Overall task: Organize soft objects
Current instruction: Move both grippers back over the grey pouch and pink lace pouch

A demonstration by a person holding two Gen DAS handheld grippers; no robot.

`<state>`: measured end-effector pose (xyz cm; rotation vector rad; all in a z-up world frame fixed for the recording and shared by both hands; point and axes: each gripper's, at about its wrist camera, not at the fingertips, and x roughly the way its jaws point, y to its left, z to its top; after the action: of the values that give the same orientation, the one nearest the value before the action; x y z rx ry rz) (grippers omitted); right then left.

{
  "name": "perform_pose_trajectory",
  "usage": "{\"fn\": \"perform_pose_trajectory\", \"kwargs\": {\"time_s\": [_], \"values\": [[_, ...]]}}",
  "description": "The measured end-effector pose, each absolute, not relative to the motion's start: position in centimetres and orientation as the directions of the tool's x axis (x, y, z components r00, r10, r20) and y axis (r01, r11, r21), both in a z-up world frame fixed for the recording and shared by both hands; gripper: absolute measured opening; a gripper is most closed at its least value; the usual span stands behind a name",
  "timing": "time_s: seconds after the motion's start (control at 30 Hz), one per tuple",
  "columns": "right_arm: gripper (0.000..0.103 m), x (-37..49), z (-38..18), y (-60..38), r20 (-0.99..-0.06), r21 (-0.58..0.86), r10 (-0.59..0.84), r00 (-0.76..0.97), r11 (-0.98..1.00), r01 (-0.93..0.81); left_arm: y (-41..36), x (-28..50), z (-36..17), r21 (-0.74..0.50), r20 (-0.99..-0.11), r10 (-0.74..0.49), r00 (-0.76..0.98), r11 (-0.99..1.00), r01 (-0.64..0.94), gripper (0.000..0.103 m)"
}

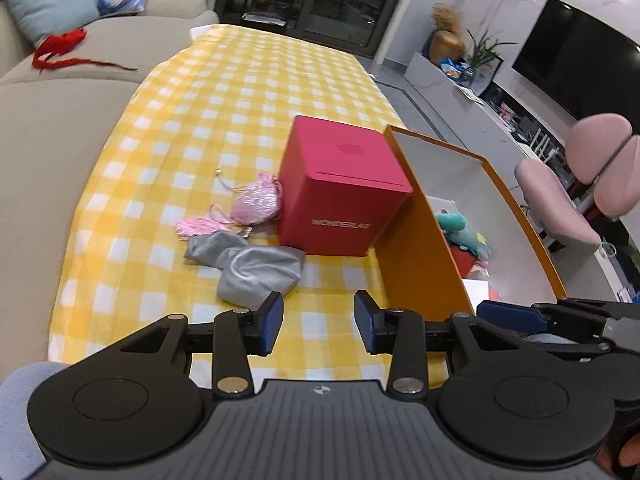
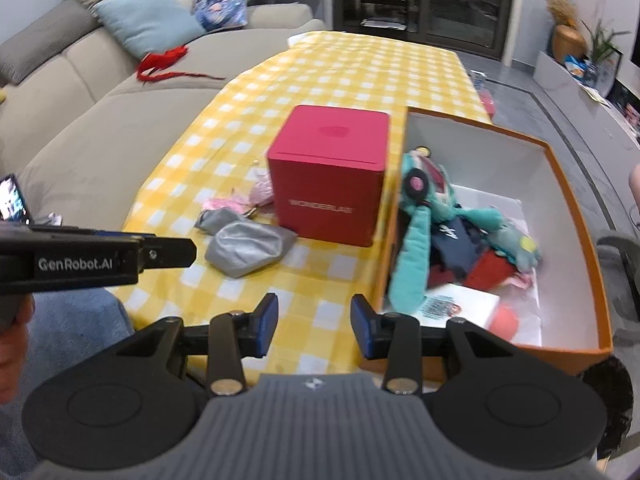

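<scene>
Nearest to us, the left gripper (image 1: 319, 322) hangs over the yellow-and-white checked tablecloth (image 1: 208, 128) with its blue-padded fingers (image 1: 271, 320) spread apart and nothing between them. The right gripper (image 2: 314, 326) stands likewise, jaws parted and empty, just left of the orange open cardboard box (image 2: 580, 216). Just beyond the left gripper's left finger, apart from it, we see the crumpled grey fabric pouch (image 1: 256, 268) lying on the cloth. Farther off lie the pink satin drawstring bags (image 1: 248, 208), touching the grey pouch's far edge. To their right stands the closed red cube-shaped box (image 1: 340, 188). Inside the orange box rests a teal plush toy (image 2: 420, 236) among other soft things.
</scene>
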<state>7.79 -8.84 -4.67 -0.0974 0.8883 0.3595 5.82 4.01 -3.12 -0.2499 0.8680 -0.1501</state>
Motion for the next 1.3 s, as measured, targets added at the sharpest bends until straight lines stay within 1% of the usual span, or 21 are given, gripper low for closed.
{"fn": "perform_pose_trajectory", "kwargs": {"time_s": [0.1,0.33,0.53,0.6,0.7,0.77,0.83,0.9,1.07,1.13,1.17,1.23,1.27,1.3], "values": [[0.043,8.3,-4.7,-7.6,-0.779,0.057,0.273,0.564,0.927,-0.371,5.2,5.8,-3.0,-0.288,-0.735,-0.233,0.637,0.957,0.018,0.045],[0.045,10.5,-5.2,-4.6,-0.795,0.053,0.289,0.533,0.909,-0.413,8.2,6.3,-3.0,-0.295,-0.732,-0.22,0.645,0.955,-0.008,0.044],[0.047,13.1,-6.4,-2.3,-0.819,0.048,0.285,0.498,0.899,-0.436,10.5,7.8,-3.7,-0.305,-0.749,-0.214,0.627,0.951,-0.041,0.044],[0.048,13.9,-6.8,-1.5,-0.829,0.044,0.281,0.483,0.895,-0.445,10.8,8.4,-4.0,-0.3,-0.759,-0.215,0.615,0.953,-0.036,0.044],[0.053,15.2,-7.5,-0.3,-0.838,0.039,0.277,0.469,0.89,-0.455,11.2,9.5,-4.6,-0.269,-0.79,-0.192,0.583,0.962,-0.047,0.044],[0.054,16.2,-8.1,0.6,-0.847,0.034,0.273,0.456,0.884,-0.465,11.4,10.3,-5.1,-0.237,-0.81,-0.166,0.563,0.97,-0.055,0.044],[0.057,16.9,-8.8,1.5,-0.854,0.027,0.269,0.446,0.878,-0.477,11.8,11.1,-5.7,-0.218,-0.826,-0.151,0.543,0.974,-0.062,0.044],[0.06,17.5,-9.4,2.2,-0.858,0.017,0.263,0.442,0.873,-0.487,12.4,11.7,-6.3,-0.218,-0.836,-0.14,0.53,0.972,-0.087,0.044],[0.06,19.0,-11.2,3.1,-0.88,0.002,0.236,0.413,0.87,-0.494,13.5,13.0,-7.5,-0.242,-0.846,-0.14,0.515,0.961,-0.136,0.044],[0.058,19.2,-11.9,2.8,-0.884,-0.022,0.211,0.416,0.872,-0.489,13.6,13.4,-8.0,-0.263,-0.841,-0.162,0.516,0.956,-0.13,0.044],[0.055,19.4,-12.1,2.6,-0.886,-0.033,0.199,0.419,0.874,-0.485,13.5,13.5,-8.1,-0.27,-0.839,-0.17,0.517,0.955,-0.122,0.044],[0.039,19.8,-12.6,1.9,-0.89,-0.038,0.181,0.419,0.885,-0.464,13.2,13.8,-8.4,-0.282,-0.828,-0.193,0.526,0.955,-0.092,0.048],[0.037,20.1,-12.8,1.5,-0.892,-0.034,0.177,0.416,0.891,-0.452,12.9,13.9,-8.6,-0.287,-0.823,-0.205,0.529,0.955,-0.075,0.053],[0.03,20.3,-12.9,1.1,-0.893,-0.03,0.174,0.416,0.898,-0.439,12.6,14.1,-8.7,-0.292,-0.82,-0.217,0.53,0.955,-0.061,0.059]]}}
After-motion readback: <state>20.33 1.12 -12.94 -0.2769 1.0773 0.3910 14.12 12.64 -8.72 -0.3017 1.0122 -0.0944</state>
